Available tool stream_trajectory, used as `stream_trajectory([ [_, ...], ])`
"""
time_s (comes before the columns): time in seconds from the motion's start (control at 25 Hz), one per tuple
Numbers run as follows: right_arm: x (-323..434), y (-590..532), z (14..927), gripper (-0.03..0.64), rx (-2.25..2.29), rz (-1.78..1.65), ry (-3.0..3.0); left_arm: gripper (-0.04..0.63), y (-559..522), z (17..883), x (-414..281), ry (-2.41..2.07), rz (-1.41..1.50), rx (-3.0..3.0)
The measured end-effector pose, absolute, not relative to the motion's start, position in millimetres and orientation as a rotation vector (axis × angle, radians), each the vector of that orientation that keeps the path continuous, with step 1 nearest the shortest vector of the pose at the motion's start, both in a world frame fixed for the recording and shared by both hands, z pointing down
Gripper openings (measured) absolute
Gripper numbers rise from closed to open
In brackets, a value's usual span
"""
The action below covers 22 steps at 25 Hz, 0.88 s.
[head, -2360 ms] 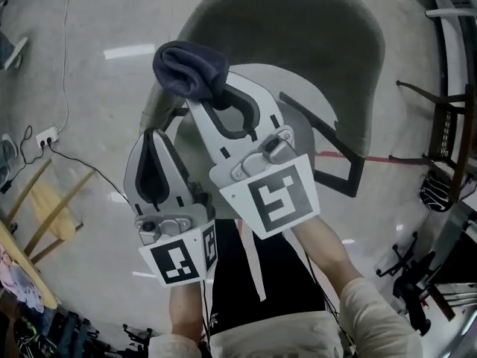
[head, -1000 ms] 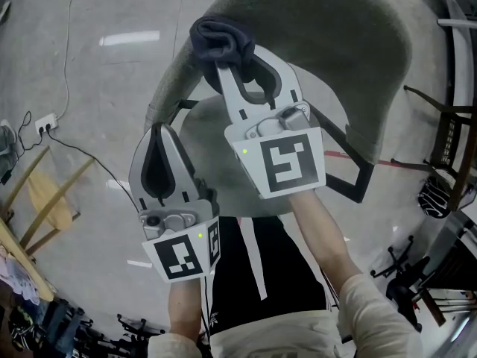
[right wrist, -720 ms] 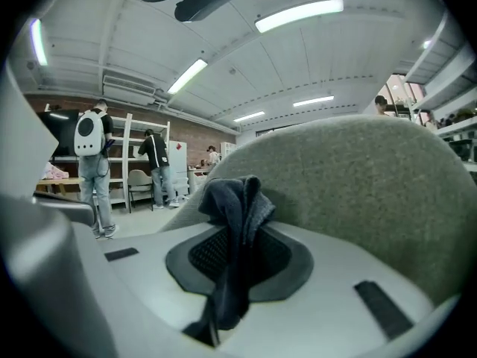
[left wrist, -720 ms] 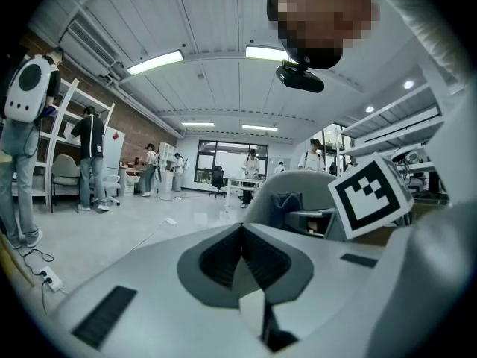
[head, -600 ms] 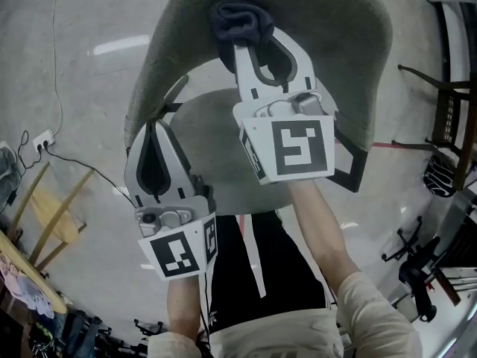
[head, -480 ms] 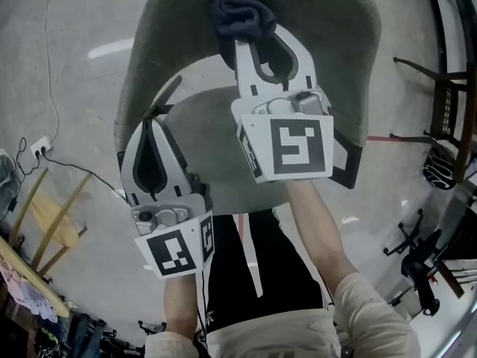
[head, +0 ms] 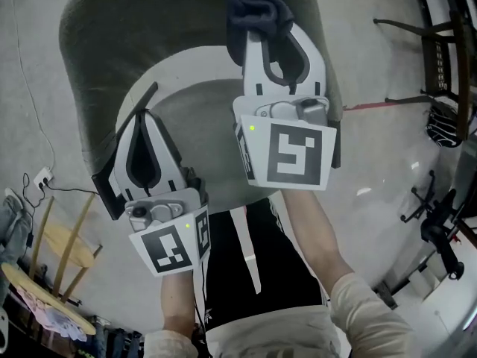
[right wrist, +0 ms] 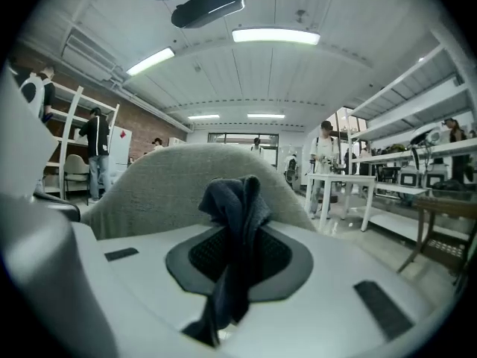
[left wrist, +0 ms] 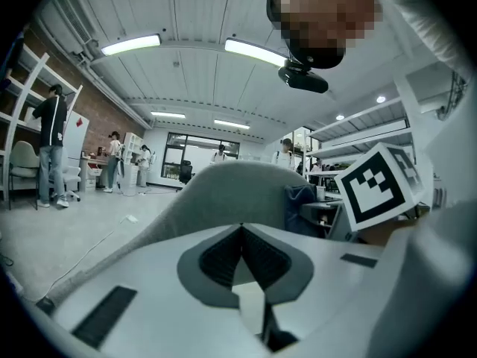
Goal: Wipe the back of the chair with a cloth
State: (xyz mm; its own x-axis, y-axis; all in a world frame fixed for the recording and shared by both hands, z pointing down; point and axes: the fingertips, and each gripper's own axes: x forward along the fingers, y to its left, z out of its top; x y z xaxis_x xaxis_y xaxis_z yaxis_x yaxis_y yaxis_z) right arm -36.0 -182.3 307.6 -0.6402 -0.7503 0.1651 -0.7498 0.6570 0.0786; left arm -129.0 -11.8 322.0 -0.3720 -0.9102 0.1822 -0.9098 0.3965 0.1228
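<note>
Head view: cloth [head: 257,6] bunched at upper right part of chair back [head: 149,36], clamped in right gripper [head: 262,37], tail hanging between its closed jaws; contact with back unclear. Long curve of back off to cloth's left, so probable stroke leftward. Left gripper [head: 143,129] closed tight on nothing, lower, nearer seat [head: 201,129], farther from cloth.
</note>
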Motion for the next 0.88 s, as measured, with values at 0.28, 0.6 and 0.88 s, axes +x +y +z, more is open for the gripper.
stream_trajectory([
  [0.28,7,-186,306,0.060,1.390,0.075,-2.624,0.015,-33,323,-99,-2.350,0.018,1.735],
  [0.6,55,-194,307,0.060,1.512,0.016,-2.523,0.015,-44,320,-76,-2.297,0.038,1.817],
  [0.88,55,-190,302,0.060,1.483,0.019,-2.556,0.015,-38,321,-73,-2.312,0.047,1.802],
])
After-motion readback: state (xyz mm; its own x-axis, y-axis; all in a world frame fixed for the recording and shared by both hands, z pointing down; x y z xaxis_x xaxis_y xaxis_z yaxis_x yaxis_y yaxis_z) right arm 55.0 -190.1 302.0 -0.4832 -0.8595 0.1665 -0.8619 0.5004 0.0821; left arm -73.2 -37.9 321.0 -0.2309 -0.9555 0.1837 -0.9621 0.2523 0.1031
